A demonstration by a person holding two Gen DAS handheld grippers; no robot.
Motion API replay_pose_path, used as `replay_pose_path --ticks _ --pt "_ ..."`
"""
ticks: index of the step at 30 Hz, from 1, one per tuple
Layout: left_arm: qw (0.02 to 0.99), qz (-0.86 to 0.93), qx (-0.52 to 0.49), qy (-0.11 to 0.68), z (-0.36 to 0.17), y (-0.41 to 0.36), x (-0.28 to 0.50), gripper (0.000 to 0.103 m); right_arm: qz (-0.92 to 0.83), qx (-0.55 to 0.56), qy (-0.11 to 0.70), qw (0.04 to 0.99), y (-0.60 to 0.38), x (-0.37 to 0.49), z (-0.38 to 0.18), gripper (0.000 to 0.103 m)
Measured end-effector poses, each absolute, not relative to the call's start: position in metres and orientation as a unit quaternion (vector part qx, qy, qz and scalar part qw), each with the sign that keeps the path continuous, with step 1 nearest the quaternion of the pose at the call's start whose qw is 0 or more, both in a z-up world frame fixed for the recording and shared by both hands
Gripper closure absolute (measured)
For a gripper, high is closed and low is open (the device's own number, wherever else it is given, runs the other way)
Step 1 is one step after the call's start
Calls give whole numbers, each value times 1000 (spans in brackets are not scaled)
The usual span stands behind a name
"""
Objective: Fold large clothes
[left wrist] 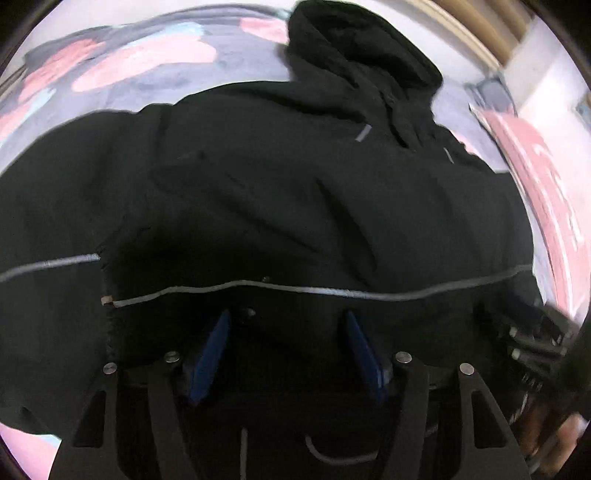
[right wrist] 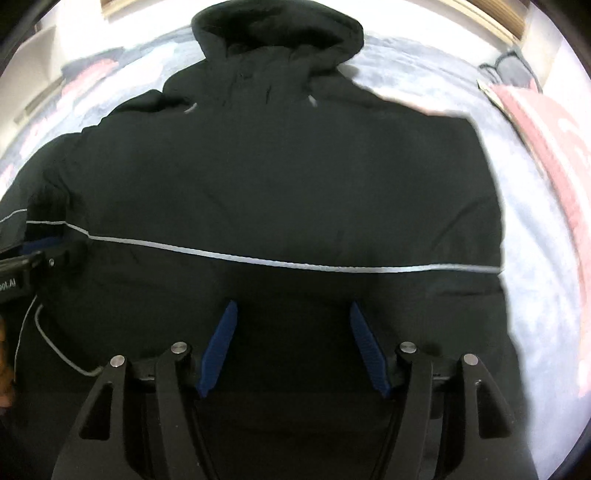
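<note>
Nearest each lens, both tools hung released over the lower part of a black hooded jacket (right wrist: 288,177), aimed steeply down at it. The left gripper (left wrist: 286,317) had its blue pads (left wrist: 216,339) spread wide with only dark cloth between them and nothing pinched; the right gripper (right wrist: 291,308) stood likewise parted, its tips over the hem band just below the grey reflective stripe (right wrist: 295,264). This pairing, side by side along the hem, appeared to be the stance for taking the bottom edge at two points so that the body could be doubled toward the hood. The left tool's body showed at the left margin of the right wrist view, level with the stripe.

Beyond the grippers, the jacket lay flat and front up, its drawcord (right wrist: 55,343) loose at the near left, one sleeve (left wrist: 55,206) out to the left, and the hood (right wrist: 280,33) farthest away.

The jacket rested on a bed with a pale blue-grey cover (right wrist: 517,177) bearing pink patches. To the far right lay a pink pillow or blanket (right wrist: 554,147). Pale walls and wooden trim closed the room behind.
</note>
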State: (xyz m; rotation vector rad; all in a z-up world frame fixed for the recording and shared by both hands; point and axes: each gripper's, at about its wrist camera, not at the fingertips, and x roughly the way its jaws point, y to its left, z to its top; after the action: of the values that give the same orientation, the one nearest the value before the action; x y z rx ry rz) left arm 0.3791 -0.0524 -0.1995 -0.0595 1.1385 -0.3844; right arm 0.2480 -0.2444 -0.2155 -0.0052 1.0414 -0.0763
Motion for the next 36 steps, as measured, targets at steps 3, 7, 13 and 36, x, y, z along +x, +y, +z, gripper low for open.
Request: replay_pose_path --ticks 3,7,13,36 --pt "830 -169 -24 531 -198 -55 379 38 -44 -3 489 871 -243 243 -218 32" --pt "829 -179 -41 528 -190 -48 377 38 -64 -26 486 871 -232 249 -224 27" --pt "839 -174 -113 503 -139 17 343 38 -70 -25 514 854 -233 267 -227 25" --pt "822 144 -358 419 -157 467 317 37 -146 -18 582 800 -217 277 -224 13"
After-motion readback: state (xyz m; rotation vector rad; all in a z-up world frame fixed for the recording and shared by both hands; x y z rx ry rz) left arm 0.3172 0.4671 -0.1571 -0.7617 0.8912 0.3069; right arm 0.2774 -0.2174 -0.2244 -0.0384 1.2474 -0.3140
